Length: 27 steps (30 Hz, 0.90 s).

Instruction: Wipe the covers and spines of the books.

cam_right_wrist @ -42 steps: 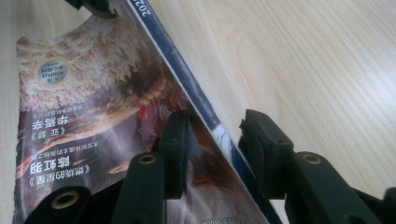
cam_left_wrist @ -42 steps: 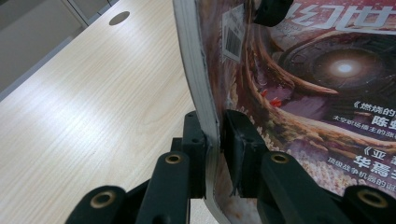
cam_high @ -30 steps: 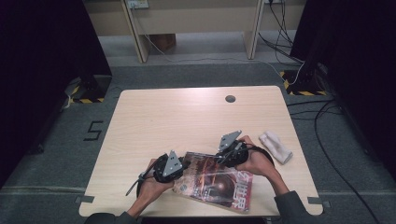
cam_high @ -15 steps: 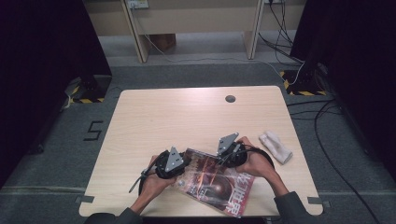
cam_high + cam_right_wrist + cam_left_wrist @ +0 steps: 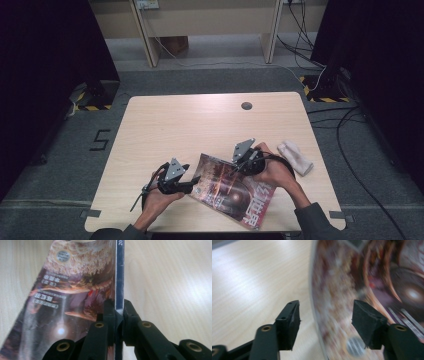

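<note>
A glossy magazine [image 5: 231, 191] with a dark red and brown cover lies slanted on the pale wooden surface [image 5: 200, 120], near the front edge, between the two hands. From the high view, the right gripper [image 5: 239, 163] meets the magazine at its far right part, and the left gripper [image 5: 196, 184] points at its left edge. A white folded cloth [image 5: 295, 156] rests to the right of the right hand, just beside it, and a small dark round hole [image 5: 246, 106] sits near the far edge of the surface.

The right gripper view shows what the high view cannot: the jaws are pressed together on the thin blue spine [image 5: 119, 277] of the magazine, so the spine stands up between them and the cover falls away to the left.

The left gripper view gives another detail. Its jaws have just been opening and now stand apart, with the curved pale edge of the magazine [image 5: 372, 285] between them. The pads do not press on it; the left pad [image 5: 290, 322] is over bare wood, and the right pad [image 5: 365, 321] is over the blurred cover.
</note>
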Tool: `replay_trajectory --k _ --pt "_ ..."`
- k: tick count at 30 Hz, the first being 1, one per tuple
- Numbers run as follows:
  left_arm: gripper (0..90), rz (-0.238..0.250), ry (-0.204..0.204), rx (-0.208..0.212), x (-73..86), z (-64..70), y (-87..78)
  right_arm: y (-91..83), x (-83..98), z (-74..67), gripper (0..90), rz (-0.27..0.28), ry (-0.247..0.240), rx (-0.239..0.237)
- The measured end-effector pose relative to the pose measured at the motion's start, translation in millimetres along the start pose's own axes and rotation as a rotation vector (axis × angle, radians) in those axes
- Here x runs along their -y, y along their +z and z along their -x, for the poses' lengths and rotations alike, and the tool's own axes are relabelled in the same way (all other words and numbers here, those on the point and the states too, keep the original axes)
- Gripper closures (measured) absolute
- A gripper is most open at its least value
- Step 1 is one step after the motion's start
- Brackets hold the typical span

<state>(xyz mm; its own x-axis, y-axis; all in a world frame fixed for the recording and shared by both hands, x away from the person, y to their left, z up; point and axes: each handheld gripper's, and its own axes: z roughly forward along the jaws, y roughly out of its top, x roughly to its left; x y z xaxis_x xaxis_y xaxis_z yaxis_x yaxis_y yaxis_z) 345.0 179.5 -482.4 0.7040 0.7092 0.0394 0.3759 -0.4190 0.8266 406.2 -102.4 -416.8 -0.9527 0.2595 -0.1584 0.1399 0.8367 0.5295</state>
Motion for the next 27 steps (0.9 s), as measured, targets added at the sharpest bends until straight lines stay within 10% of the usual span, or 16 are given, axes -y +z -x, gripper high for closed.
replay_trajectory --k 27 --pt "27.5 -0.087 -0.126 0.009 17.9 5.4 -12.0 -54.5 -49.0 37.9 84.6 -0.093 -0.07 0.33"
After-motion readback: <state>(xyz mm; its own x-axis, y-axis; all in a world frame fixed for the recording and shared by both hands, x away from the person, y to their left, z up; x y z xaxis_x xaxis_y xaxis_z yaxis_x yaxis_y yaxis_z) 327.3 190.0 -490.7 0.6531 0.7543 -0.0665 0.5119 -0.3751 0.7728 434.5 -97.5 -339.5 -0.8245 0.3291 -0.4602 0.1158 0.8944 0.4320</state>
